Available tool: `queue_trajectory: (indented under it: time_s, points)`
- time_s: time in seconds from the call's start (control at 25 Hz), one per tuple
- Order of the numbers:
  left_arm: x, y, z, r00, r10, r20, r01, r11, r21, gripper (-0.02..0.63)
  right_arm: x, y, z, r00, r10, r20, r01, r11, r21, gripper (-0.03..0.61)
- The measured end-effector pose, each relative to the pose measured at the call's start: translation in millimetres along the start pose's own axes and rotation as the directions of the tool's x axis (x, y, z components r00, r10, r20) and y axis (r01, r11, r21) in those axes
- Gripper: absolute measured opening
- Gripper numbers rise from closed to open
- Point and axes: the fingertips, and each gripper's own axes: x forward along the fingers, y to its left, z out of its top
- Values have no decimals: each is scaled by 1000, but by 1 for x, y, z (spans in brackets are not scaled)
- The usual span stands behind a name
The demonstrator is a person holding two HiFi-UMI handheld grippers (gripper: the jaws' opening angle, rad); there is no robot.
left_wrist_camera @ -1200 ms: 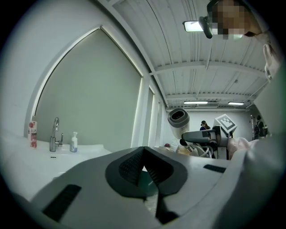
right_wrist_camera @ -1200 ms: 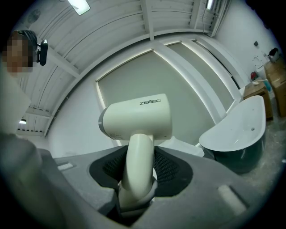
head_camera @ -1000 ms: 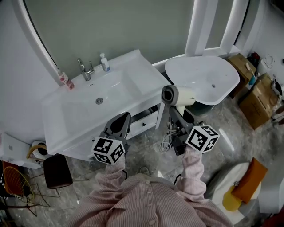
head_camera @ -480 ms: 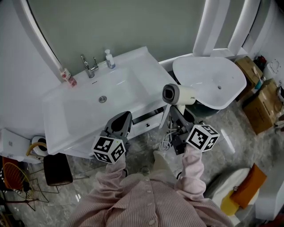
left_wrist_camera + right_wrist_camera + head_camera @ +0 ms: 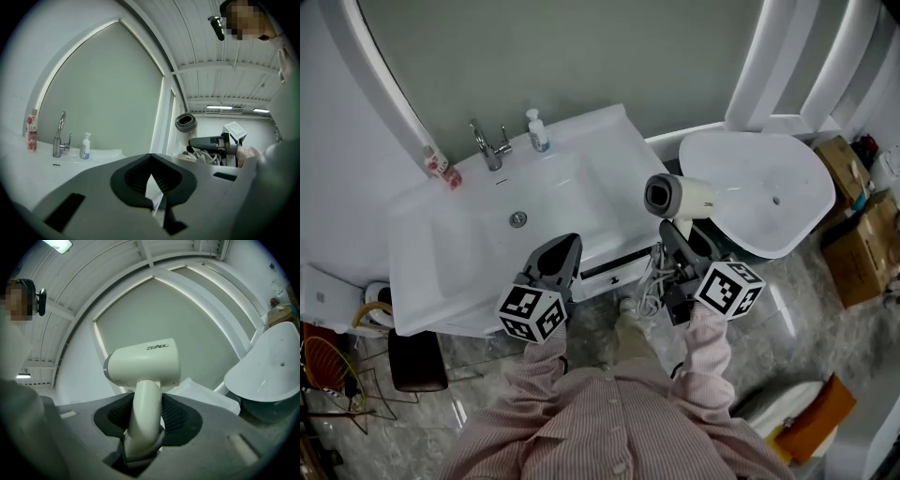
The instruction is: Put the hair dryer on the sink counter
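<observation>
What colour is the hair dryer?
The hair dryer is cream white; the right gripper view shows it best.

Clothing: a shirt (image 5: 609,422) in fine pink-and-white stripes, buttoned down the front, fills the lower centre of the head view. Its long sleeves (image 5: 710,349) carry the same stripe.

Tools: the left gripper (image 5: 562,248) has a grey moulded body and dark jaws with ribbed inner faces. The right gripper (image 5: 670,242) is of the same build. Each bears a white cube with black square markers: the left cube (image 5: 532,313) and the right cube (image 5: 728,288). Both gripper views show rectangular slots in the grey body beside the jaws.
</observation>
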Motion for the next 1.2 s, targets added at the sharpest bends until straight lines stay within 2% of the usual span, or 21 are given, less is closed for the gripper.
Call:
queue_trajectory:
  time_s: [0.68,1.2]
  points:
    - [135,75,25,992,123,4,-123,991,-50,-3,137,-100,69,994,62,-88,-61,998,15,166]
    - [192,116,19,975,224,-10,-224,969,-104,-2,216,-152,73,974,103,-204,-101,995,23,166]
